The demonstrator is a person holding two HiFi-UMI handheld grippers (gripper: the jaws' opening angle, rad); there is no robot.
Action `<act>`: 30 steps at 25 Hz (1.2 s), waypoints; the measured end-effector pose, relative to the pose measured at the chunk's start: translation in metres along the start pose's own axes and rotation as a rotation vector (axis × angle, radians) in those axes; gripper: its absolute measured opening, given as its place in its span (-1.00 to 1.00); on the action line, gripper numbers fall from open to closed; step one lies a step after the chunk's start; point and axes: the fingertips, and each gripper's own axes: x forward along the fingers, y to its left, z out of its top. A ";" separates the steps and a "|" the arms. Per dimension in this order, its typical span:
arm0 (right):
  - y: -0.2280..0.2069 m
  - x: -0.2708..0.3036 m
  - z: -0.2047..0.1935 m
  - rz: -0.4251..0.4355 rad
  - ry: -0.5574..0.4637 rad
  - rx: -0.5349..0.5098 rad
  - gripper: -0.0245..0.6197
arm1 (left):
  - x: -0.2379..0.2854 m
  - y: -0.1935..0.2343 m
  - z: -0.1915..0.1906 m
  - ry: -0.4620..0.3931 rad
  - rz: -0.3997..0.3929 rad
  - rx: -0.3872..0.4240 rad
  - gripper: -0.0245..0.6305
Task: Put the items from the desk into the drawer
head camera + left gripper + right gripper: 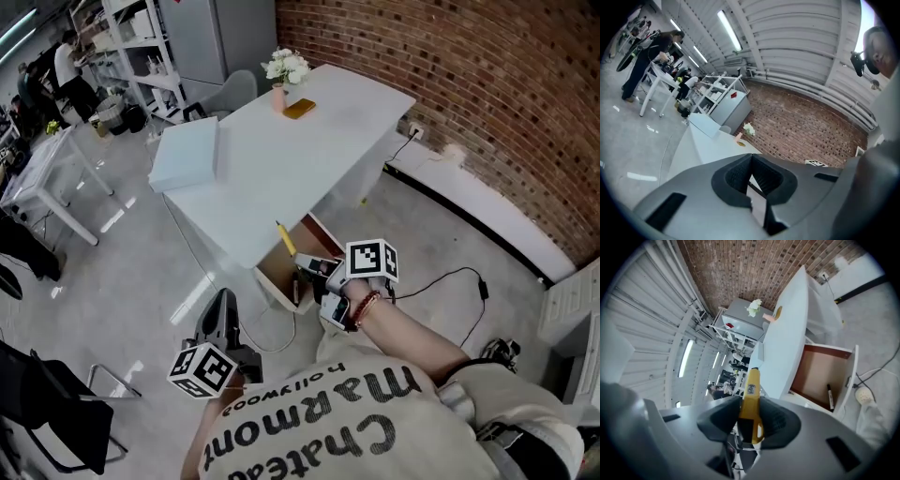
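The right gripper (750, 405) has its jaws clamped on a yellow cutter (751, 389) – held just beside the open drawer (820, 376) under the desk (281, 159), where a black marker (830, 397) lies. The left gripper (751, 160) is closed on nothing – low, away from the desk.

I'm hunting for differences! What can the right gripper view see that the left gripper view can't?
Only the right gripper view: the right gripper clamped on a slim yellow tool, and the open brown wooden drawer holding a black marker. Only the left gripper view: the left gripper, shut and empty, and a corner of the right gripper's black-and-white marker cube. Both: the long white desk, white flowers and red brick wall.
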 end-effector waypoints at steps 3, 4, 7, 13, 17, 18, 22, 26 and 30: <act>-0.011 -0.010 -0.005 -0.028 0.007 0.011 -0.50 | 0.000 -0.005 -0.012 0.018 -0.007 -0.001 -0.92; -0.017 -0.013 -0.006 -0.040 0.010 0.017 -0.50 | 0.000 -0.005 -0.016 0.022 -0.005 -0.003 -0.92; -0.040 -0.021 -0.006 -0.077 0.019 0.047 -0.50 | 0.002 -0.003 -0.031 0.040 0.014 -0.001 -0.92; -0.090 -0.017 0.007 -0.131 0.093 0.069 -0.50 | 0.024 0.011 -0.053 0.069 0.089 0.008 -0.92; -0.119 -0.007 0.026 -0.153 0.174 0.065 -0.50 | 0.050 0.010 -0.068 0.079 0.134 0.008 -0.92; -0.128 -0.007 0.029 -0.167 0.207 0.063 -0.50 | 0.053 0.008 -0.075 0.080 0.153 0.007 -0.92; -0.164 0.000 0.045 -0.219 0.316 0.034 -0.50 | 0.073 0.012 -0.099 0.087 0.230 -0.006 -0.92; -0.195 0.015 0.058 -0.247 0.414 -0.009 -0.50 | 0.091 0.018 -0.119 0.083 0.301 -0.039 -0.92; -0.227 0.030 0.064 -0.278 0.529 -0.091 -0.50 | 0.104 0.021 -0.134 0.073 0.365 -0.066 -0.92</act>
